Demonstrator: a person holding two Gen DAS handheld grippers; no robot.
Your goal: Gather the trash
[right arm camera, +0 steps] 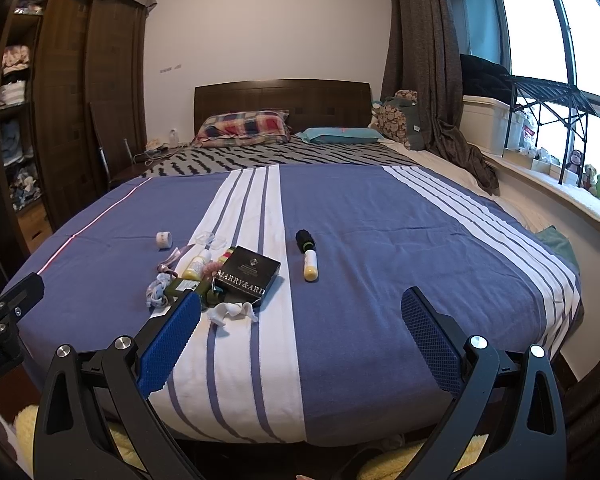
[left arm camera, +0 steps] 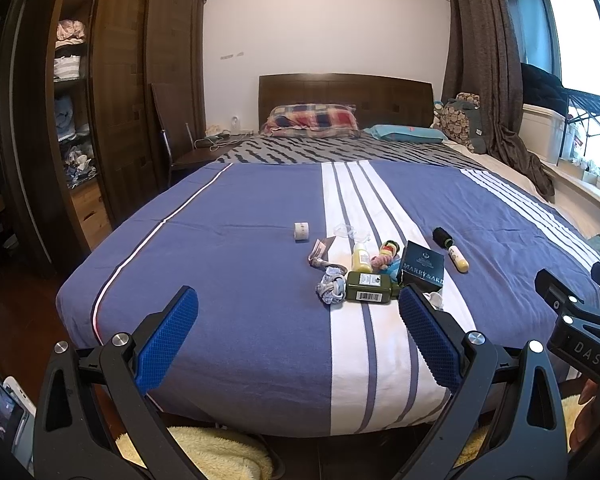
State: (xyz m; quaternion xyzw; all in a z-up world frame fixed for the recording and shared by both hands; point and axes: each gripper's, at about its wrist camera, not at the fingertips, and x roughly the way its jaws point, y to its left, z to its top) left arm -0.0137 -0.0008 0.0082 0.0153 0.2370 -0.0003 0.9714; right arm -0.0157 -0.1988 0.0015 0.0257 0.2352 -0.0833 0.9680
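Nothing's collected yet: both the left hand-held gripper (left arm camera: 297,312) and right hand-held gripper (right arm camera: 302,316) hover spread wide and empty. The trash pile (left arm camera: 376,268) sits untouched mid-bed (left arm camera: 227,280), black box (right arm camera: 247,274) included.

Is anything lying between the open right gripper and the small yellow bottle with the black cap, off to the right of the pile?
Nothing visible. The right gripper is open above the bed's foot, and only bare blue bedspread lies ahead of it up to the yellow bottle. The black box lies to the bottle's left, apart from it.
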